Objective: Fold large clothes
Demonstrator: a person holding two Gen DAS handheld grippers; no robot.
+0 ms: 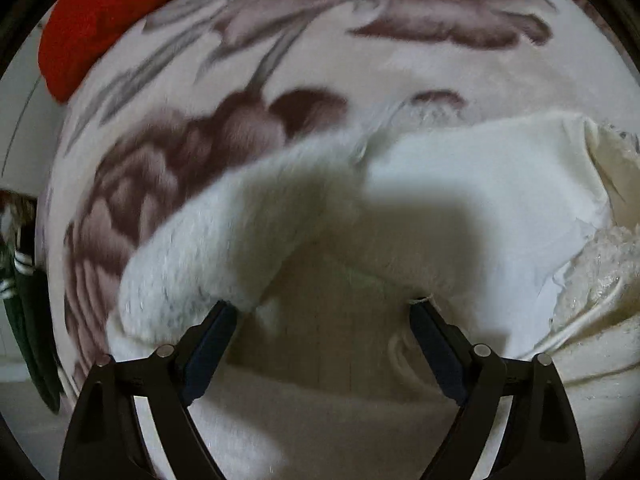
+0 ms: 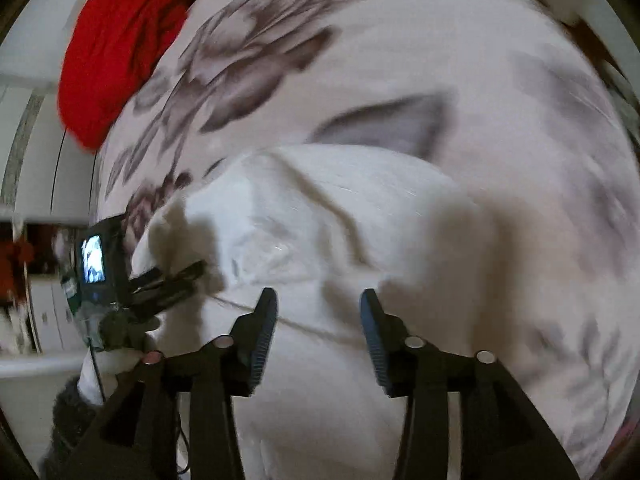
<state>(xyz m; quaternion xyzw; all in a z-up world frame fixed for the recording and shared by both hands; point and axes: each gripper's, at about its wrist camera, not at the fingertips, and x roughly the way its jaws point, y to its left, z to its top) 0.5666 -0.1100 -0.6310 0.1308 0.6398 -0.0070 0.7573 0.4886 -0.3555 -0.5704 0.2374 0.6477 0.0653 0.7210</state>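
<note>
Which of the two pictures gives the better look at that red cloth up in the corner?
The right wrist view: the red cloth looks larger there, folds visible, at the flowered blanket's edge. The left wrist view catches a smaller, blurrier patch.

**Blur, shadow and cropped edges**

Motion blur smears the flowered blanket (image 2: 460, 64) across the right wrist view, worst toward 1 and 3 o'clock, so its pattern cannot be read. The red cloth (image 1: 100, 16) is cut by the lens rim at 11 o'clock in both views. In the left wrist view a dark shadow hides the white garment's (image 1: 460, 184) folds at centre, and its fluffy sleeve (image 1: 208, 248) is blurred. Dark shapes at 9 o'clock are too cropped to identify.
</note>
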